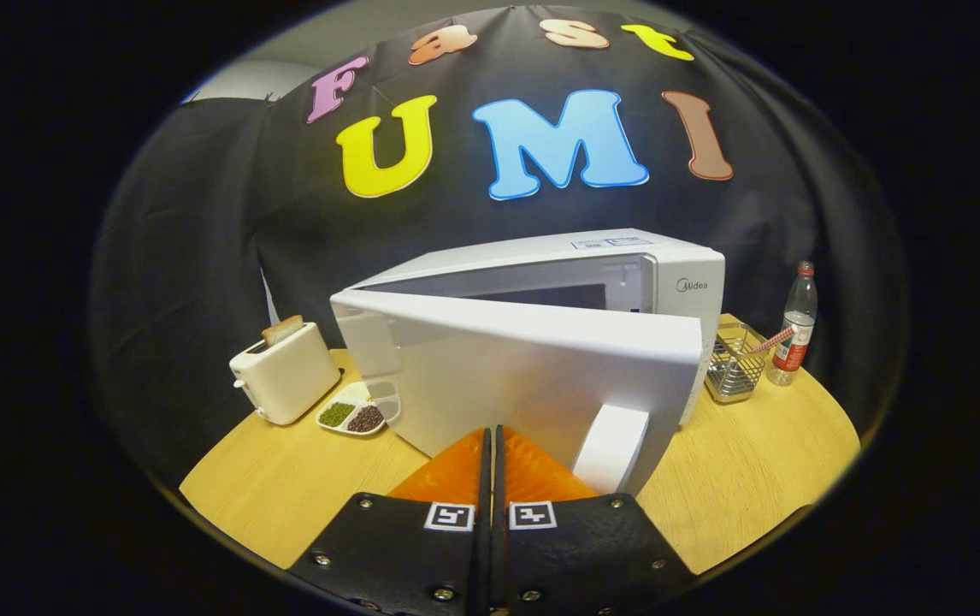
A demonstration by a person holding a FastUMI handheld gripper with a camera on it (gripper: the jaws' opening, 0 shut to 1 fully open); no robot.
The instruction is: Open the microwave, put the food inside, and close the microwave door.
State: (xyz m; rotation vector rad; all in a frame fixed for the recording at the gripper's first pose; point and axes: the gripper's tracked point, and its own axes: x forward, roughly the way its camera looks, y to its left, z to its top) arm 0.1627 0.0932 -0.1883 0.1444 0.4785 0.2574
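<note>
The white microwave (pixel 678 287) stands on the round wooden table (pixel 755 462). Its door (pixel 498 368) hangs partly open, hinged on the left, with the free edge swung out toward me. The white door handle (pixel 611 447) sits low on the door, just right of my fingers. My gripper (pixel 492 435) is shut with nothing between its fingers, and its tips rest at or very near the door's outer face, left of the handle. Through the gap above the door I see only a dark strip of the cavity (pixel 546 296); what is inside is hidden.
A white toaster (pixel 285 372) holding a slice of bread stands left of the microwave. A sectioned dish (pixel 359 409) with beans lies between them. Right of the microwave are a wire basket (pixel 734 368) and a plastic bottle (pixel 795 329).
</note>
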